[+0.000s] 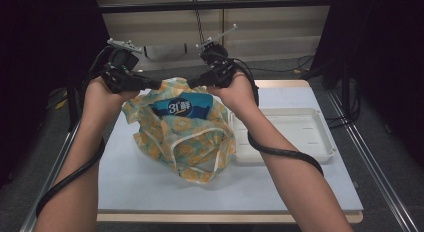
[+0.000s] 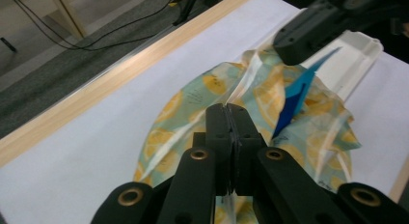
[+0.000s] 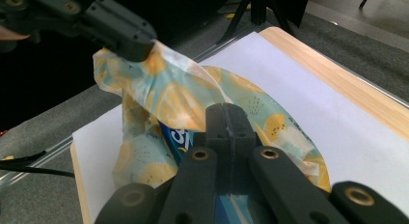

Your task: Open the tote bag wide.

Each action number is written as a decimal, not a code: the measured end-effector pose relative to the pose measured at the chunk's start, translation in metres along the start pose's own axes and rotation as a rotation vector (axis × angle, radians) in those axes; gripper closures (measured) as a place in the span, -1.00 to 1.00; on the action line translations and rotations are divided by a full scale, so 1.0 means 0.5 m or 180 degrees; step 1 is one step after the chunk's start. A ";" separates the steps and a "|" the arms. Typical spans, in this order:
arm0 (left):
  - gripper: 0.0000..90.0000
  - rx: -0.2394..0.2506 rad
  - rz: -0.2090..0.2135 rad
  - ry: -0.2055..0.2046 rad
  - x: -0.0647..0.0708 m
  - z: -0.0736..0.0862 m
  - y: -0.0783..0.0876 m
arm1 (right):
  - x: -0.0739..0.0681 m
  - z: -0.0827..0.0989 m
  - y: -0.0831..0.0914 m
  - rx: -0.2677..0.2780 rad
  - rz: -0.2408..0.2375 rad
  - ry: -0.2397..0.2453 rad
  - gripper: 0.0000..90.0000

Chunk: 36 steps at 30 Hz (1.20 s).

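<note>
At frame centre, left gripper (image 1: 156, 85) and right gripper (image 1: 191, 83) clamp the lemon-print bag (image 1: 182, 137) rim — blue packet (image 1: 181, 108) inside; removal pending.

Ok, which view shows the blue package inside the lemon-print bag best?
The high view: the blue package lies in the open mouth of the lemon-print bag with its white lettering readable. The left gripper view catches a blue sliver between folds; the right gripper view shows a part beside its shut tool.
</note>
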<state>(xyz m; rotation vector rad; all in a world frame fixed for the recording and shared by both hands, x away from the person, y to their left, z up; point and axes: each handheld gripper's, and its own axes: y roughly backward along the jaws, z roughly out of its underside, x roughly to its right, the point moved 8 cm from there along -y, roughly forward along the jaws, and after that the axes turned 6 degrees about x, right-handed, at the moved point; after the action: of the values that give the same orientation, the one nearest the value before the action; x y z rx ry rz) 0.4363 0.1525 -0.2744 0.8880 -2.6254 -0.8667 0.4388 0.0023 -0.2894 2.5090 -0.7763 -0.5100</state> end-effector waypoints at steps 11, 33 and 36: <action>0.97 -0.0035 -0.0115 -0.0030 -0.018 -0.014 -0.027 | 0.003 0.008 -0.001 -0.0015 -0.0024 0.0046 1.00; -0.20 -0.0047 -0.0146 0.0019 -0.015 0.024 -0.016 | 0.020 0.022 -0.002 -0.0031 0.0045 -0.0048 1.00; -0.20 -0.0077 -0.0136 0.0029 -0.020 0.039 -0.008 | 0.023 0.022 0.001 -0.0029 0.0052 -0.0041 1.00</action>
<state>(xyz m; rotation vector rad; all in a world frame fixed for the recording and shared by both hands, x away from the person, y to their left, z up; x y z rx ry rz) 0.4386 0.1651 -0.2924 0.9427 -2.5915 -0.9008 0.4422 -0.0083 -0.3007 2.4913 -0.7969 -0.5233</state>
